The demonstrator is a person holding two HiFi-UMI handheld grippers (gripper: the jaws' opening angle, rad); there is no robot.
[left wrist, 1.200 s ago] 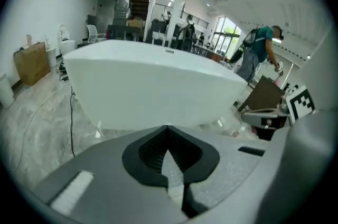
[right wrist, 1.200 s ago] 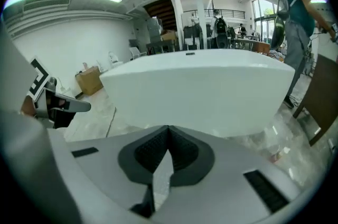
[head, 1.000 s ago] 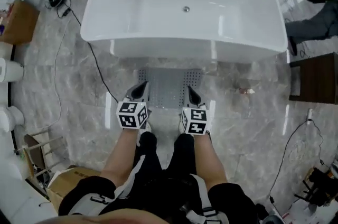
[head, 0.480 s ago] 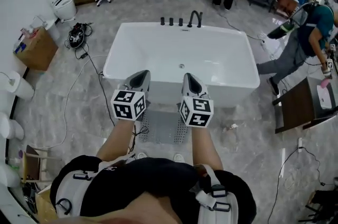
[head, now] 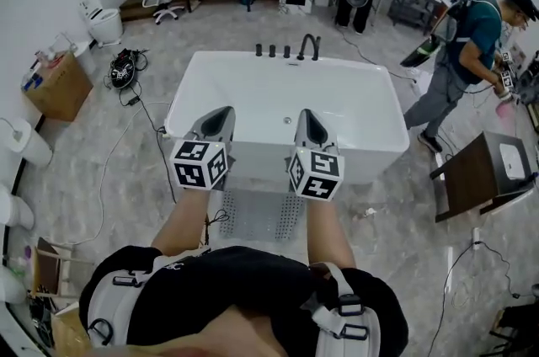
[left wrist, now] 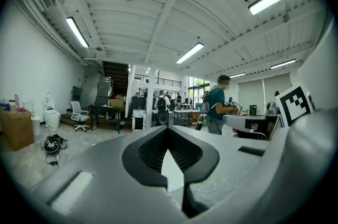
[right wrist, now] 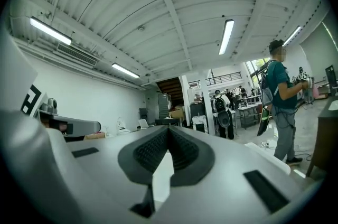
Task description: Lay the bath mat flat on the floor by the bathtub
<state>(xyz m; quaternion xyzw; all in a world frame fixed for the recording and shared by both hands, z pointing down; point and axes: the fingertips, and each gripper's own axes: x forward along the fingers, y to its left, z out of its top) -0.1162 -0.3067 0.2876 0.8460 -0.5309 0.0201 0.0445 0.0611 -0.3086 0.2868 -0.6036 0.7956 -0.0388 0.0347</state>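
You held L gripper (head: 217, 118) & R gripper (head: 307, 121) raised side by side, both clenched, empty. Grey perforated rectangular bath mat (head: 259, 214) lay flat on grey marble-look floor (head: 126, 178), just beside white freestanding bathtub (head: 286, 98). Beyond: brown cardboard box (head: 57, 84), person in teal shirt (head: 467, 44).

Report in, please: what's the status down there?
Left gripper, right gripper shut, empty. Grey perforated bath mat flat on floor beside white bathtub. Nothing seen on it.

White bathtub (head: 354, 98), grey dot-patterned bath mat (head: 257, 216).
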